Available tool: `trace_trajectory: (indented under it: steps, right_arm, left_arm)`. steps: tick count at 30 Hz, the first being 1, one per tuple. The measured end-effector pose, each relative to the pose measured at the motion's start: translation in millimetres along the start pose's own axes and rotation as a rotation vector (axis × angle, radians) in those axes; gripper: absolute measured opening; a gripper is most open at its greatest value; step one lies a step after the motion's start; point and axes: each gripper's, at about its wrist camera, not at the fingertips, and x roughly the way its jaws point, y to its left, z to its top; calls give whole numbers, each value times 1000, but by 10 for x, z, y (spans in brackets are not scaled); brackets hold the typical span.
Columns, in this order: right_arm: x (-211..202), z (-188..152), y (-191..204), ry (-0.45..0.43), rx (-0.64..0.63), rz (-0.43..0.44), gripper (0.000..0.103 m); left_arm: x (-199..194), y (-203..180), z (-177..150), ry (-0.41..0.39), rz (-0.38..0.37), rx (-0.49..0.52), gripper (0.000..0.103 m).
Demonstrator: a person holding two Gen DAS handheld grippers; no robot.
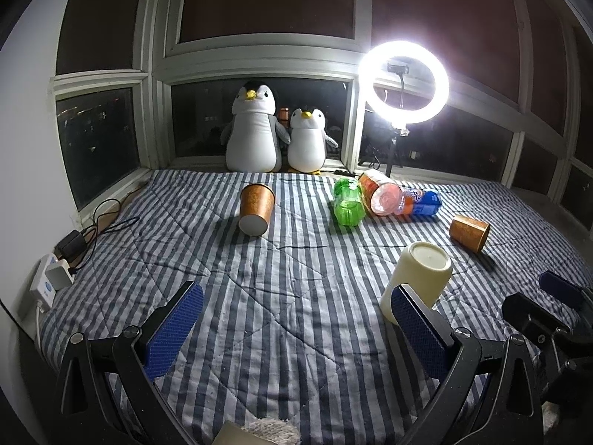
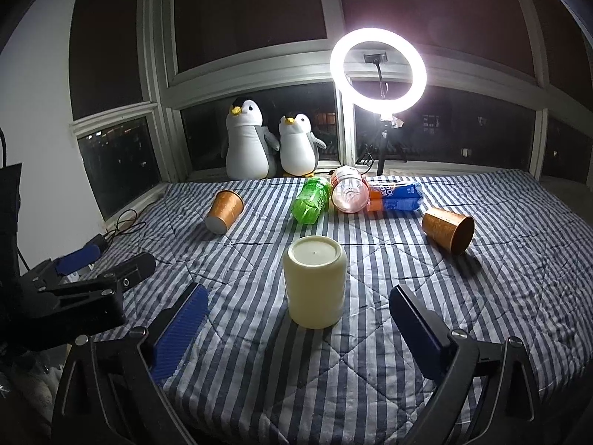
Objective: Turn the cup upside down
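My left gripper (image 1: 296, 330) idles with fingers spread, holding nothing. The cream cup (image 2: 315, 282) stands base-up on the striped quilt (image 2: 481, 296), contents hidden, which I judge means it's flipped already. My right gripper (image 2: 298, 330) brackets it, wide apart, not touching.

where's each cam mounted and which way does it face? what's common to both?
Left wrist: sits on the left gripper, low over the striped quilt, facing the window; its own two open fingers frame the view, the right gripper shows at the right edge.
Right wrist: sits on the right gripper, aimed at the cream cup, which stands bottom-up between its open fingers; the left gripper shows at the left edge.
Shared: cream cup, two orange cups lying down, bottles, penguins, ring light.
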Motion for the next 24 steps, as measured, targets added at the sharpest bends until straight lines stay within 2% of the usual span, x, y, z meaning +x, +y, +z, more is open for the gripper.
trace_trajectory:
  steps: [8, 12, 24]
  right_arm:
    - [-119, 22, -8, -69, 0, -49, 102]
    - [-133, 42, 32, -80, -10, -42, 102]
    - [-108, 34, 35, -77, -3, -35, 102]
  left_arm:
    - [-167, 5, 41, -69, 31, 5, 103]
    - [-236, 23, 72, -98, 42, 1, 103]
    - [-257, 39, 94, -98, 38, -4, 103]
